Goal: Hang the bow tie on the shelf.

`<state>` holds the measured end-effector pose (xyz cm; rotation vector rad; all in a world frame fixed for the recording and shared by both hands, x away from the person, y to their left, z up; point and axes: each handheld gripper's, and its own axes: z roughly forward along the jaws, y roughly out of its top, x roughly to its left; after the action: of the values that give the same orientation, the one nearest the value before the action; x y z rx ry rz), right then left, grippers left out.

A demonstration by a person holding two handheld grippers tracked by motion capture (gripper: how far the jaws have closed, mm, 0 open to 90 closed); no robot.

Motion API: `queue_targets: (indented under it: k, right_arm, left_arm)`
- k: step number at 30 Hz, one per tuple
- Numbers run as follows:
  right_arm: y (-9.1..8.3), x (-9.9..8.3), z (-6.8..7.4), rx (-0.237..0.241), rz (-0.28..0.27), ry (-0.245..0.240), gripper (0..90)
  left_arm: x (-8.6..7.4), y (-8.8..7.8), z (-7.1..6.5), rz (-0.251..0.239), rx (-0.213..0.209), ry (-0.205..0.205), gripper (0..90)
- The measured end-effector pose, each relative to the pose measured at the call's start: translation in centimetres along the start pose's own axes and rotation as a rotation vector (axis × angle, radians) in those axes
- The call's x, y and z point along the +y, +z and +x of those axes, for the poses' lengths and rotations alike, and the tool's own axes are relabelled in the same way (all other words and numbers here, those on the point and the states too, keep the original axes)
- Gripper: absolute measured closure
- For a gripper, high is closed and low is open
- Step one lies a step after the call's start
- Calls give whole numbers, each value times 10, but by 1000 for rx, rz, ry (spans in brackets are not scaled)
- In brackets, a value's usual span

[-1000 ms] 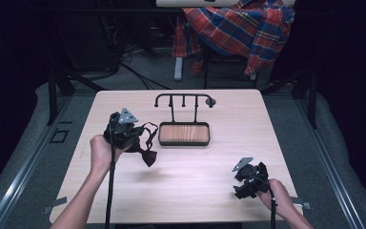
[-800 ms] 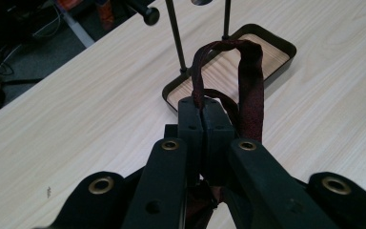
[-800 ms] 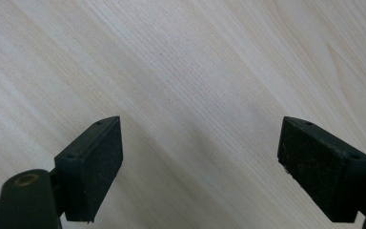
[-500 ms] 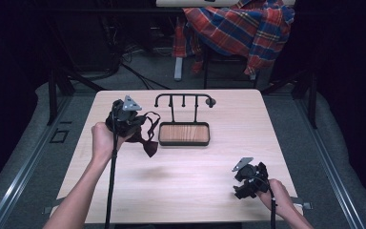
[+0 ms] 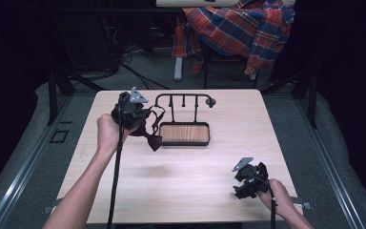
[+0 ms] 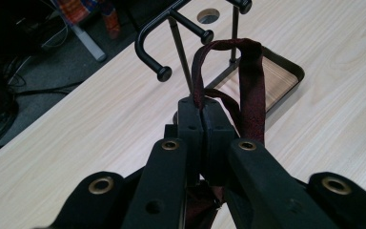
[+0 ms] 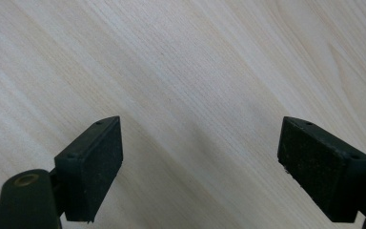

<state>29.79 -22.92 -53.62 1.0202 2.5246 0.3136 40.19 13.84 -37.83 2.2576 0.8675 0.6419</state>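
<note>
**Bow tie held up beside the hook rack**

The left gripper was clamped tight on the strap of a dark red bow tie, holding it off the counter near the far left part. In the left gripper view the jaws met on the strap, which looped upward in front of them and fell back down their right side. In the high view the bow itself dangled below the gripper, clear of the wood.

Just beyond the loop stood a black metal rack with short knobbed pegs, rising from the back of a shallow tray with a wooden floor. The nearest peg ends sat close to the strap, but I couldn't tell whether they touched.

The right gripper rested low near the counter's near right corner, well apart from the rack, its jaws spread wide with bare wood between the pads.

Behind the counter a plaid shirt hung over a chair, with cables on the floor.
</note>
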Motion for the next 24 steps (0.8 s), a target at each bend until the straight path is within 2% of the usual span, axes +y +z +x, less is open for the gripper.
queue_targets:
  k: [3,11,13,24]
  right_arm:
    - [1,-1,0,11,-14,8,151]
    - [0,0,0,5,-3,0,151]
    - [2,-1,1,17,-25,20,151]
    - [0,0,0,8,-2,1,150]
  left_arm:
    - [3,2,1,5,2,2,882]
    - [7,6,3,7,12,0,882]
    - [9,8,4,12,9,1,882]
    - [19,16,6,21,14,5,882]
